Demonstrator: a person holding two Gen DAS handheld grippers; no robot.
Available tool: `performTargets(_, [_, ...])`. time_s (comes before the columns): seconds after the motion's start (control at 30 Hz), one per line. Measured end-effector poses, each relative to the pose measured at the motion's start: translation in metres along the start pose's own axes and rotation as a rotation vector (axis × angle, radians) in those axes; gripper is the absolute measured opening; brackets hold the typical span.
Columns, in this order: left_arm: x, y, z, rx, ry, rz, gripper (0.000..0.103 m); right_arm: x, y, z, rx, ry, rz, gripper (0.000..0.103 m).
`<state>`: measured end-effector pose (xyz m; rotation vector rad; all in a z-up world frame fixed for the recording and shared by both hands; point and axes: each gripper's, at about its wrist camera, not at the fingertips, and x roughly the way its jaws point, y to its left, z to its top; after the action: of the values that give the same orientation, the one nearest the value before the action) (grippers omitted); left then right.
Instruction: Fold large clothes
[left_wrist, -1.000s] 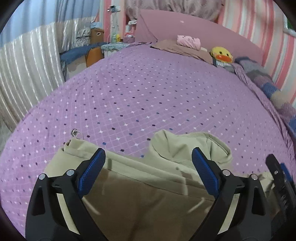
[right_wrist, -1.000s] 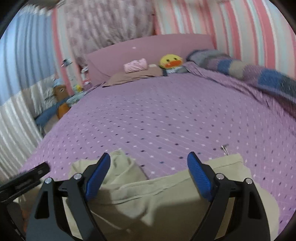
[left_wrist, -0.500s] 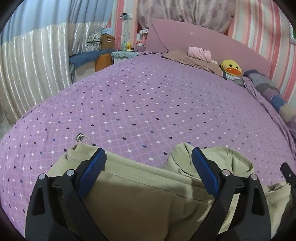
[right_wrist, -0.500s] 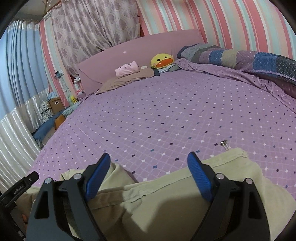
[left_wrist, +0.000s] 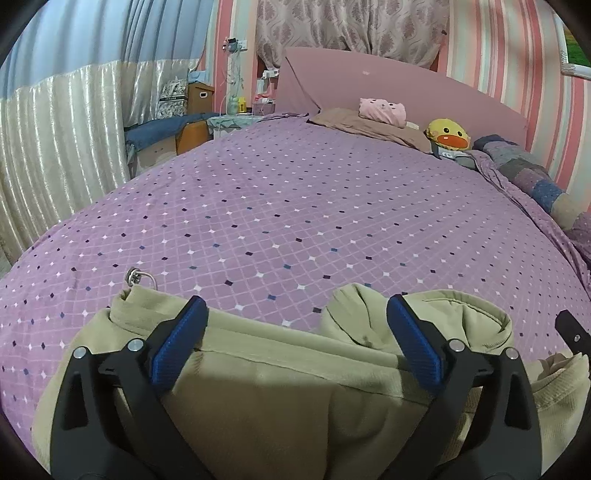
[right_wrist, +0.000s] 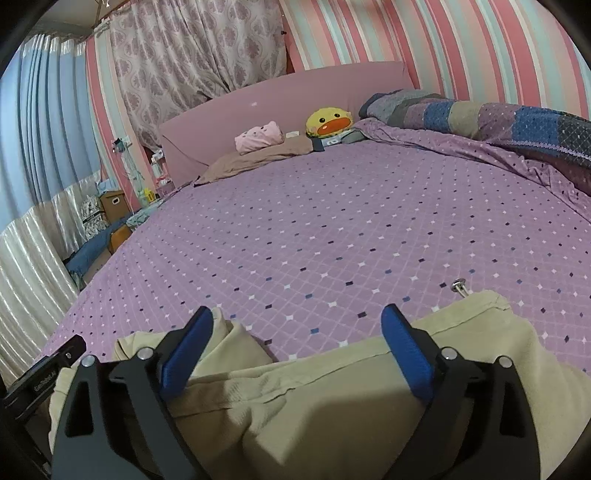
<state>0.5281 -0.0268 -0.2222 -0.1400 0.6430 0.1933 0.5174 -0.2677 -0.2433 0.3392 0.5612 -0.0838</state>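
A khaki garment (left_wrist: 280, 391) lies folded at the near edge of the purple bedspread (left_wrist: 295, 221), with a bunched hood-like part (left_wrist: 436, 317) at the right and a metal ring (left_wrist: 133, 276) at its far left corner. My left gripper (left_wrist: 295, 341) is open and empty just above it. In the right wrist view the same garment (right_wrist: 332, 402) lies below my right gripper (right_wrist: 297, 350), which is open and empty. A metal ring (right_wrist: 460, 285) pokes out at its far right corner.
A pink headboard (left_wrist: 388, 85), a brown pillow (left_wrist: 369, 127), a pink soft toy (left_wrist: 382, 110) and a yellow duck toy (left_wrist: 447, 134) are at the far end. A rolled patchwork quilt (right_wrist: 480, 118) lies along the right side. Boxes and curtains (left_wrist: 55, 140) stand left of the bed.
Both grippers have tilted upward, so more of the headboard and walls shows. The garment lies as before and both grippers stay open.
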Motion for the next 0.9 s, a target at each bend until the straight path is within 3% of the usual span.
performTargets(0.1, [0.002,0.000,-0.002,-0.001,0.003,-0.003,0.098,0.003,0.000,0.000,0.000,0.010,-0.002,0.093])
performTargets(0.37, [-0.001,-0.006,0.009,0.072,0.104,-0.010,0.098,0.000,0.000,0.011,-0.014,0.121,0.002,0.095])
performTargets(0.47, [-0.043,-0.004,0.021,0.135,0.046,-0.034,0.098,-0.046,-0.001,0.025,-0.083,0.077,0.085,0.095])
performTargets(0.63, [-0.115,0.032,0.040,0.162,-0.037,-0.118,0.100,-0.127,-0.024,0.045,-0.164,-0.020,0.129,0.101])
performTargets(0.7, [-0.116,0.049,0.037,0.168,-0.032,-0.072,0.100,-0.134,-0.035,0.048,-0.161,-0.034,0.107,0.101])
performTargets(0.8, [-0.096,0.068,0.021,0.151,0.035,-0.020,0.100,-0.133,-0.055,0.041,-0.101,-0.082,0.015,0.101])
performTargets(0.9, [-0.081,0.071,0.006,0.149,0.057,0.029,0.100,-0.117,-0.063,0.026,-0.062,-0.086,-0.054,0.101])
